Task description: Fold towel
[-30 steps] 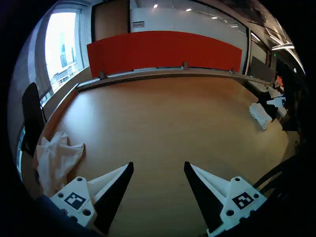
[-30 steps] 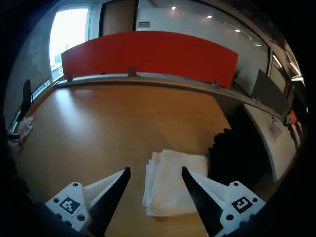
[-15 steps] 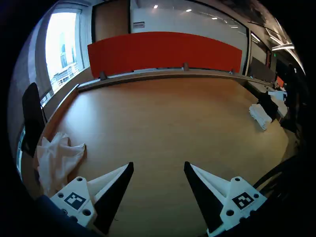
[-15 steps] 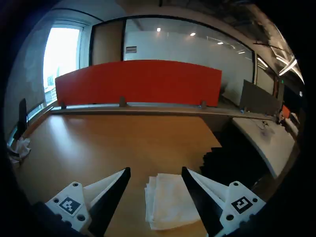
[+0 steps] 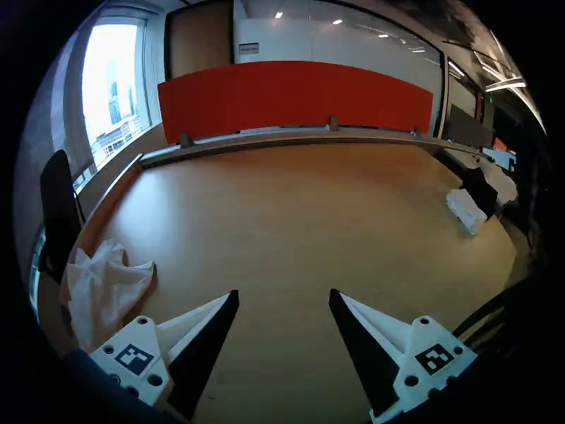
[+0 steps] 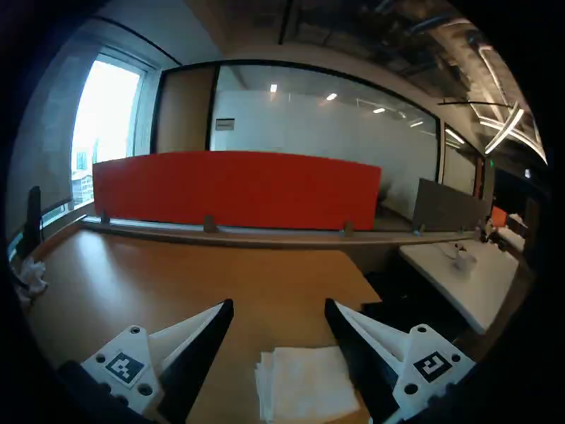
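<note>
Looking along the left gripper [image 5: 282,292], we find its fingers spread wide with nothing between them, held over a bare stretch of the wooden table [image 5: 296,205]. The crumpled towel [image 5: 106,290], which we take to be the next one to fold, lies off to that gripper's left near the table's edge, just in front of a dark chair [image 5: 56,205]. The right gripper [image 6: 277,302] is likewise spread and holds nothing. It sits above the folded stack [image 6: 307,381], close to the opposite edge of the table, and its camera is tilted up toward the room. We think the main risk is in the pick-up. The cloth is bunched, with no corner clearly showing, so a pinch may take several layers at once and drag the whole heap instead of opening it. A push toward the edge could slide the heap off the table. The right gripper's fingers flank the stack, so a low sweep away could snag the top layer and spoil the finished folds.
</note>
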A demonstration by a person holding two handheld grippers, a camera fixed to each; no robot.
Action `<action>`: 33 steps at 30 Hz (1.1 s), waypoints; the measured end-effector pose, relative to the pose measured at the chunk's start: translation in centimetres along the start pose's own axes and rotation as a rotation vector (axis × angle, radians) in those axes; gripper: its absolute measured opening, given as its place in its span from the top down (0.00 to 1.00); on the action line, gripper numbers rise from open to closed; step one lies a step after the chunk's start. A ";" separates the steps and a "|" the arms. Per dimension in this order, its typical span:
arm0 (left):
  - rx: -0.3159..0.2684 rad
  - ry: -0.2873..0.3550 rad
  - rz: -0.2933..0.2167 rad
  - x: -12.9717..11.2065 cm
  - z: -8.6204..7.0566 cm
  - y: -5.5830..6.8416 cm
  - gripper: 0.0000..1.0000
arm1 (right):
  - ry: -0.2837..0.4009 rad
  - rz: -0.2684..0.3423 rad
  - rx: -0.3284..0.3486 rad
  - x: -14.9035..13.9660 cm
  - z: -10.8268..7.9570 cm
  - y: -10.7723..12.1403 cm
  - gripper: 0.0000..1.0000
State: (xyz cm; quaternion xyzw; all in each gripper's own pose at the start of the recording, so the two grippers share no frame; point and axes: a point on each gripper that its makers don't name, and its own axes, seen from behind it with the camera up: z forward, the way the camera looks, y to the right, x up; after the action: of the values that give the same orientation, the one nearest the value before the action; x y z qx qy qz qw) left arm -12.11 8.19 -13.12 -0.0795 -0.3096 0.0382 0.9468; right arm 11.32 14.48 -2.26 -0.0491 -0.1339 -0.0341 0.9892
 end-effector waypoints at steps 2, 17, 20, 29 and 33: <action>0.001 0.004 0.002 0.1 0.0 0.0 0.05 | 0.041 -0.009 0.002 1.2 -0.2 -0.4 0.00; 0.031 0.105 -0.019 4.1 0.4 -2.0 0.05 | 0.110 -0.029 0.038 4.4 -0.4 -3.6 0.00; 0.044 0.143 -0.023 5.5 0.4 -2.7 0.05 | 0.108 -0.028 0.048 4.5 -0.4 -4.3 0.00; 0.098 0.257 -0.037 10.1 0.5 -5.4 0.05 | 0.117 -0.011 0.068 5.5 -0.7 -6.2 0.00; 0.124 0.308 -0.035 12.3 0.5 -6.6 0.05 | 0.122 -0.003 0.073 6.0 -0.7 -7.0 0.00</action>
State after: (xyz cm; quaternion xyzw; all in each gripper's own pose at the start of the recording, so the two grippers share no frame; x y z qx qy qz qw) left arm -2.39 3.22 -4.44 -0.0206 -0.1590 0.0282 0.9867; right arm 16.74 7.10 -0.71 -0.0108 -0.0747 -0.0335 0.9966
